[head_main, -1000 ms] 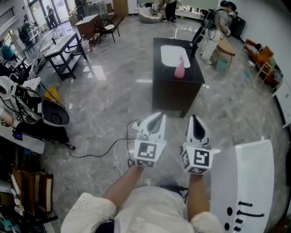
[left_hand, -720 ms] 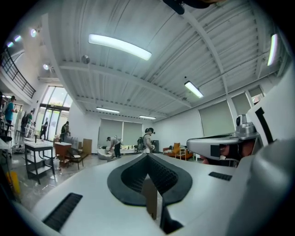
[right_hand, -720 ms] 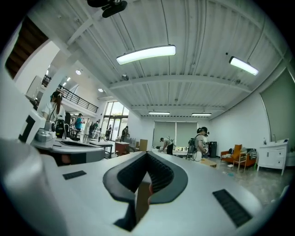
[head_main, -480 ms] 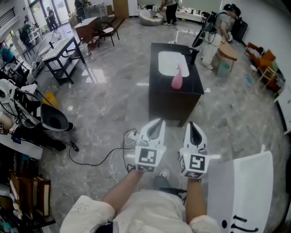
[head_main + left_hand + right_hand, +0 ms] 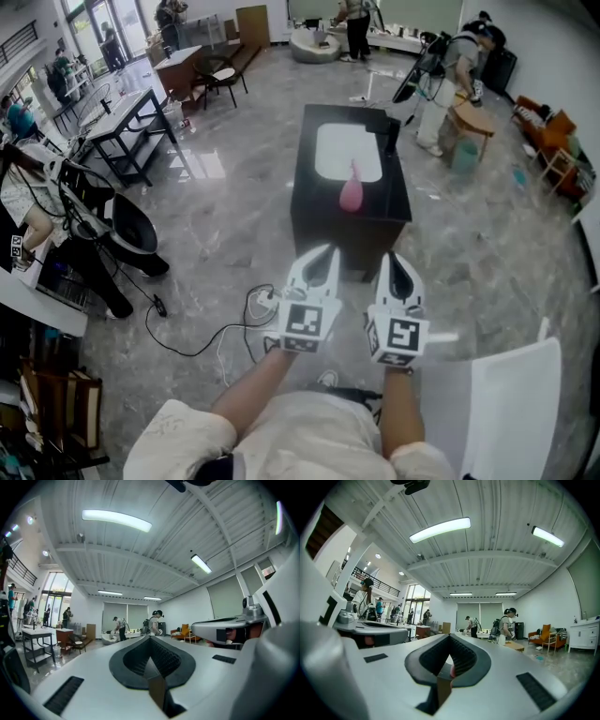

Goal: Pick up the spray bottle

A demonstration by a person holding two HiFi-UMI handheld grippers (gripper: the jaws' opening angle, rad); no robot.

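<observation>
A pink spray bottle (image 5: 351, 191) stands upright near the front edge of a black table (image 5: 309, 202), just in front of a white mat (image 5: 349, 150). Both grippers are held level side by side above the floor, short of the table and pointing at it. My left gripper (image 5: 327, 250) is shut with nothing in it, and so is my right gripper (image 5: 394, 256). In the right gripper view a sliver of the pink spray bottle (image 5: 452, 670) shows past the closed jaws of the right gripper (image 5: 450, 637). The left gripper view shows the left gripper (image 5: 150, 638) and the room beyond, not the bottle.
A white panel (image 5: 511, 403) stands at the lower right. Cables (image 5: 211, 330) run across the marble floor to the left. Black equipment (image 5: 103, 225) and desks (image 5: 127, 108) line the left side. People stand at the far end near a stool (image 5: 472, 120).
Both grippers have moved forward together, side by side, still shut. The black table with the pink bottle now lies closer in front of them.
</observation>
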